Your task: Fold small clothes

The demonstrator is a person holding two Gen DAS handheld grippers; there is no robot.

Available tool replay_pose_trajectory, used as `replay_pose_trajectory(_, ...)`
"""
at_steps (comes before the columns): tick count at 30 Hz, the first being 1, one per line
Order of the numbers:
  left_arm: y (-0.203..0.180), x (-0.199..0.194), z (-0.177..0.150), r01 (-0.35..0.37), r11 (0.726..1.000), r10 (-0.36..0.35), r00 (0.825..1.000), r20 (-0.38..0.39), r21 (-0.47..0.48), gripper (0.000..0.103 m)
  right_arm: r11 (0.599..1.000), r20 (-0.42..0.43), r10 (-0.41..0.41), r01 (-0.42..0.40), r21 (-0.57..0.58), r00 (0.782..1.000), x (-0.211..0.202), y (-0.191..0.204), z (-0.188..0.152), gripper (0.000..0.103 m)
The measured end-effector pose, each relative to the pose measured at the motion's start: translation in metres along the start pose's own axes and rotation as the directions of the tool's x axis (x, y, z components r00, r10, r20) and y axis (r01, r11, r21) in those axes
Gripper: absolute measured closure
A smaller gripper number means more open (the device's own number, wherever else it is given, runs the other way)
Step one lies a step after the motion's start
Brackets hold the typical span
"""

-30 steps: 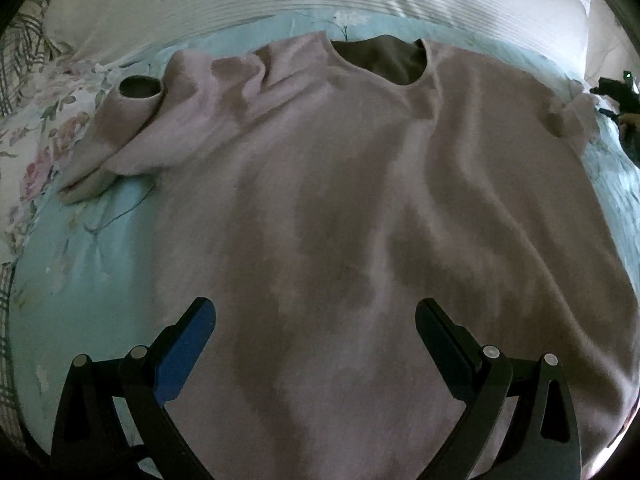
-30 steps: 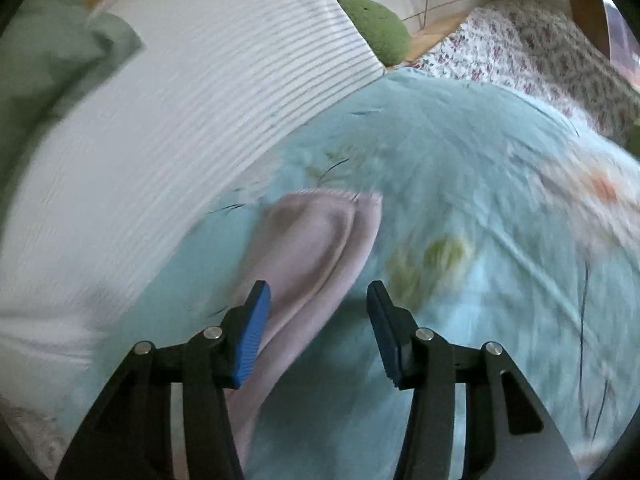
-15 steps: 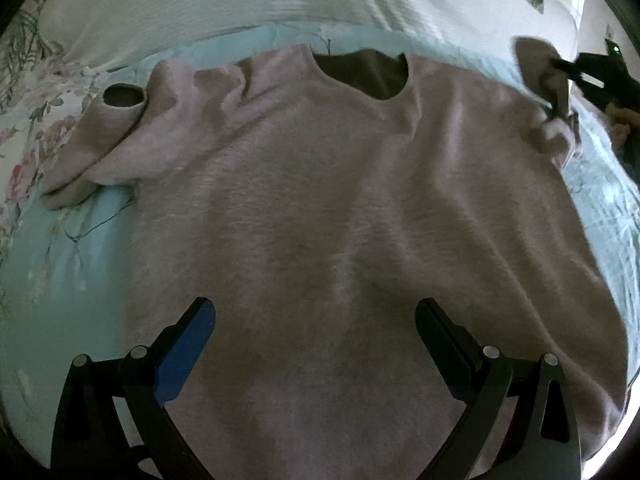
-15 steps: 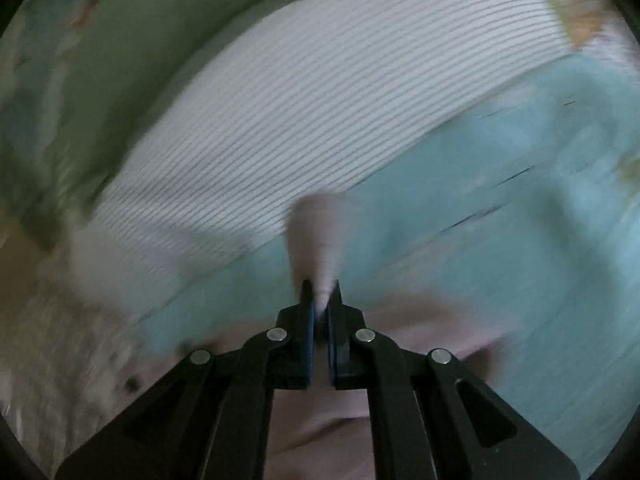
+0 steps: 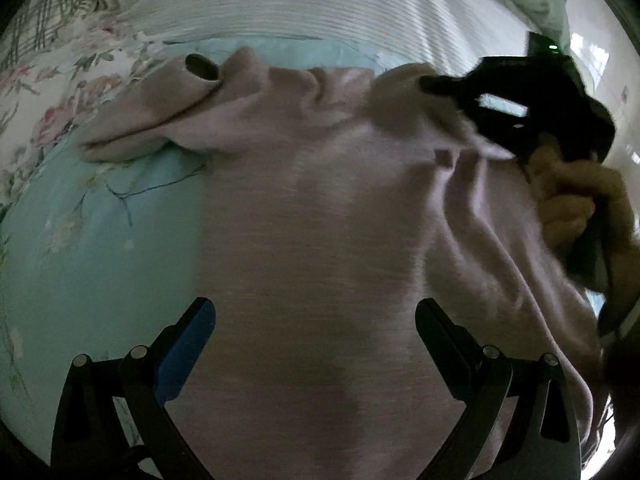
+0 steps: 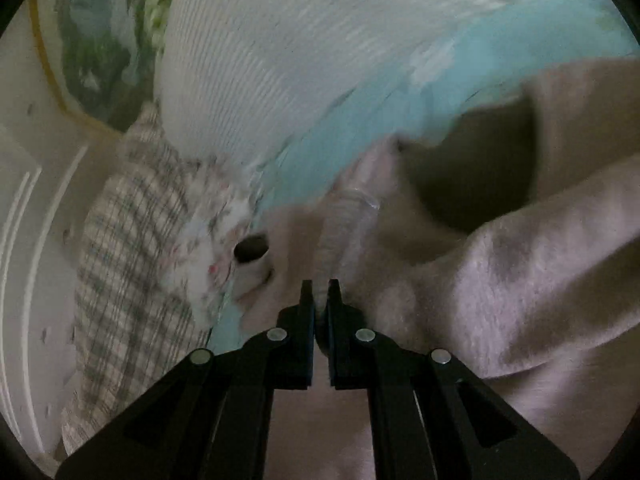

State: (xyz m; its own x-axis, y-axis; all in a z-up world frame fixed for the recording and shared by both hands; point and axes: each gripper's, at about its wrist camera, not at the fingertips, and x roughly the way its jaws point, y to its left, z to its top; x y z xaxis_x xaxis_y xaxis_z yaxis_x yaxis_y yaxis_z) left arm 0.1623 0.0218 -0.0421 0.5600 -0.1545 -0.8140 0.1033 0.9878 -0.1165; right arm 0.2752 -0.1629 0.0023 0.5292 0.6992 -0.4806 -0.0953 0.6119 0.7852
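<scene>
The sweater [image 5: 320,240] is a pale dusty pink, its fabric faintly mottled with darker patches, and the inside of its neck opening [image 6: 476,168] shows brownish grey. The bedsheet [image 5: 100,248] beneath is light turquoise, printed with thin dark twigs and small pale blossoms. A pillow [image 5: 280,4] is white with fine grey stripes. Another cloth [image 5: 48,92] is white with pink roses and green leaves, and a cushion [image 6: 128,264] is cream with a grey-green check. The left tongs [image 5: 316,312] are black, one finger [image 5: 188,344] faced in blue.
</scene>
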Motion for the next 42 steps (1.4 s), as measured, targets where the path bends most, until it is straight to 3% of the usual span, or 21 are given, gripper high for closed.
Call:
replay_pose_trajectory(7,0.024,0.006,0.004,0.083,0.992,-0.084,0.996,-0.004,-0.091,0.003,0.998,-0.115,0.06,-0.063,-0.022,0.992,0.064,0.013,-0.017,0.093)
replay_pose_trajectory(10,0.029,0.011,0.011,0.115,0.987,-0.116,0.993,0.0,-0.112,0.003,0.997,-0.149,0.084,-0.083,0.011,0.985,0.067,0.008,-0.02,0.074)
replay_pose_trajectory(12,0.034,0.019,0.02,0.128,0.985,-0.128,0.992,0.001,-0.118,0.003,0.996,-0.122,0.086,-0.086,0.009,0.989,0.052,0.007,-0.018,0.066)
replay_pose_trajectory(18,0.033,0.055,0.072,0.203,0.968,-0.206,0.979,-0.004,-0.149,0.003,0.999,0.046,0.018,-0.02,0.035,0.999,-0.039,-0.014,-0.013,0.066)
replay_pose_trajectory(22,0.032,0.095,0.115,0.245,0.951,-0.254,0.967,-0.026,-0.189,0.003,0.997,0.145,-0.045,0.036,0.069,0.988,-0.094,-0.03,-0.022,0.066)
replay_pose_trajectory(27,0.043,0.128,0.157,0.291,0.925,-0.305,0.952,-0.021,-0.246,0.005,0.99,0.21,-0.121,0.101,0.101,0.97,-0.146,-0.045,-0.041,0.066)
replay_pose_trajectory(30,0.05,0.133,0.17,0.283,0.93,-0.295,0.955,-0.019,-0.234,0.009,0.985,0.219,-0.158,0.14,0.097,0.963,-0.161,-0.048,-0.05,0.066)
replay_pose_trajectory(32,0.051,0.14,0.177,0.282,0.938,-0.296,0.954,-0.047,-0.202,0.02,0.983,0.225,-0.175,0.157,0.099,0.958,-0.168,-0.049,-0.054,0.066)
replay_pose_trajectory(33,0.05,0.144,0.18,0.274,0.945,-0.29,0.954,-0.073,-0.176,0.038,0.981,0.23,-0.182,0.162,0.104,0.956,-0.17,-0.05,-0.056,0.066)
replay_pose_trajectory(34,0.047,0.146,0.181,0.273,0.95,-0.288,0.954,-0.088,-0.15,0.067,0.981,0.232,-0.185,0.164,0.107,0.955,-0.172,-0.051,-0.057,0.066)
replay_pose_trajectory(36,0.041,0.147,0.18,0.292,0.952,-0.301,0.946,-0.116,-0.087,0.1,0.98,0.234,-0.186,0.164,0.112,0.954,-0.174,-0.052,-0.06,0.066)
replay_pose_trajectory(37,0.039,0.141,0.178,0.296,0.953,-0.301,0.948,-0.106,-0.058,0.1,0.979,0.235,-0.189,0.166,0.115,0.953,-0.175,-0.053,-0.06,0.066)
replay_pose_trajectory(38,0.037,0.127,0.175,0.271,0.963,-0.271,0.96,-0.064,-0.019,0.1,0.979,0.236,-0.191,0.167,0.115,0.953,-0.177,-0.055,-0.061,0.066)
replay_pose_trajectory(40,0.041,0.093,0.169,0.194,0.981,-0.195,0.979,0.066,0.021,0.1,0.977,0.242,-0.202,0.178,0.115,0.949,-0.182,-0.056,-0.062,0.066)
replay_pose_trajectory(41,0.051,0.075,0.163,0.162,0.987,-0.16,0.976,0.147,-0.004,0.1,0.975,0.248,-0.214,0.191,0.115,0.945,-0.185,-0.057,-0.063,0.066)
replay_pose_trajectory(42,0.057,0.069,0.16,0.152,0.988,-0.145,0.975,0.171,-0.028,0.1,0.972,0.256,-0.23,0.207,0.114,0.939,-0.188,-0.058,-0.064,0.066)
